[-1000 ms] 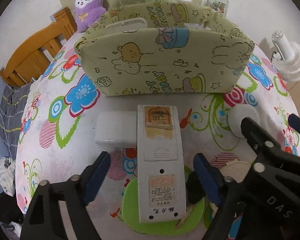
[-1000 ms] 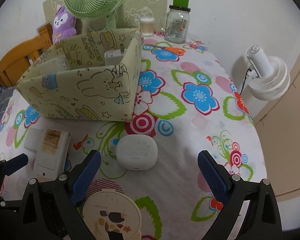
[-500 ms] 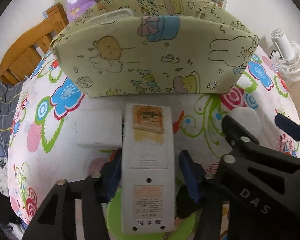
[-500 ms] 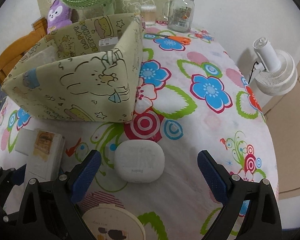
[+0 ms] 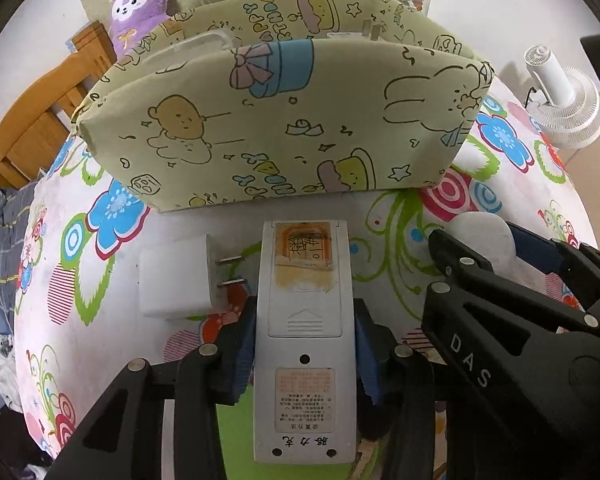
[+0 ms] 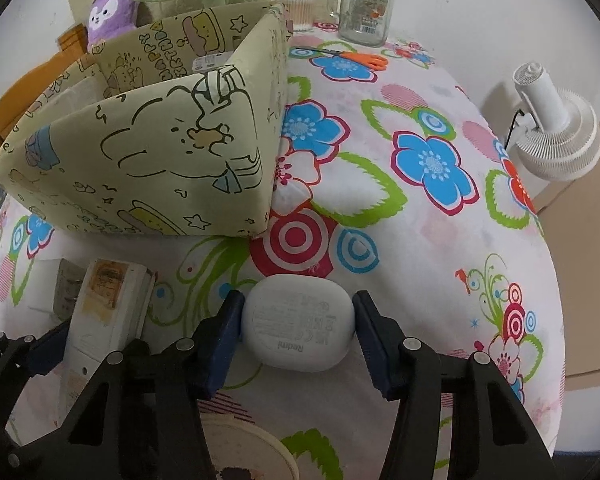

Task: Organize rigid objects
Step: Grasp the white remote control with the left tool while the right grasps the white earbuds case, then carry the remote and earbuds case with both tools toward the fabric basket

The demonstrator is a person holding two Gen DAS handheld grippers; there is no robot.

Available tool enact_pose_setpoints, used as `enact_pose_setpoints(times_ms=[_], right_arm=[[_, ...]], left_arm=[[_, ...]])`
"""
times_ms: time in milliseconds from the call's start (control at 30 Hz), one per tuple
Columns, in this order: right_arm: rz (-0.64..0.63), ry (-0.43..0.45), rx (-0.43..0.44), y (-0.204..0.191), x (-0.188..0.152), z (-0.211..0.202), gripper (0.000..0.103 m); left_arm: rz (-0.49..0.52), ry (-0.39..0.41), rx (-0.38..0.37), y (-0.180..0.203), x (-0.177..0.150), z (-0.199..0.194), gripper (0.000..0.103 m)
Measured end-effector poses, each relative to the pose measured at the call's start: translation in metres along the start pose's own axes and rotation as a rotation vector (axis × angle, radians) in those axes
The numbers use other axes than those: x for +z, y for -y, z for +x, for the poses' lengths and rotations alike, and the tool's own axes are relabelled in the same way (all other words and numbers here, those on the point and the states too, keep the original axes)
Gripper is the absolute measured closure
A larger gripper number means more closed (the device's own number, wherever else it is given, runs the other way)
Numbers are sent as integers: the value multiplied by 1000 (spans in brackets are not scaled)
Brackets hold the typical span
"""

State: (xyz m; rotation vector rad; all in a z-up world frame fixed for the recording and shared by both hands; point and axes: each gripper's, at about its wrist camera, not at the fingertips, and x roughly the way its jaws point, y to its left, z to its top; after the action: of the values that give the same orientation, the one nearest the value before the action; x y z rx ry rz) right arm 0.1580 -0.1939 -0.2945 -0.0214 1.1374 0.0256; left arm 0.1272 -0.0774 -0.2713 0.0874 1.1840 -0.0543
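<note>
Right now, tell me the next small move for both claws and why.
Probably lift both straight up. The left claw pinches the white remote and the right claw pinches the white earbud case, while the patterned storage box stands just ahead, its rim above them.

Left tool (image 5: 305,354) is down low over the desk (image 5: 100,320), its blue pads (image 5: 244,354) pressed flat against both long sides of the remote control (image 5: 305,344), so it's clamped on. Right tool (image 6: 298,330) sits just beside it, level with the desk, its blue pads (image 6: 228,328) touching both ends of the white earbuds case (image 6: 298,322), gripping it.
</note>
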Motion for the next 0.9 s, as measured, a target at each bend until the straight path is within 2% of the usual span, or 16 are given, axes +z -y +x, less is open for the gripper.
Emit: enact_pose_setpoints(times_ms=[300,900], right_arm=[[16,11,6,2,-5,-16,44],[5,79,-6,-4,-2,-64,44]], left_arm=[[-17,-10,-38,6,-8,-12,58],[-47,54,-34,-4,-9,-56,58]])
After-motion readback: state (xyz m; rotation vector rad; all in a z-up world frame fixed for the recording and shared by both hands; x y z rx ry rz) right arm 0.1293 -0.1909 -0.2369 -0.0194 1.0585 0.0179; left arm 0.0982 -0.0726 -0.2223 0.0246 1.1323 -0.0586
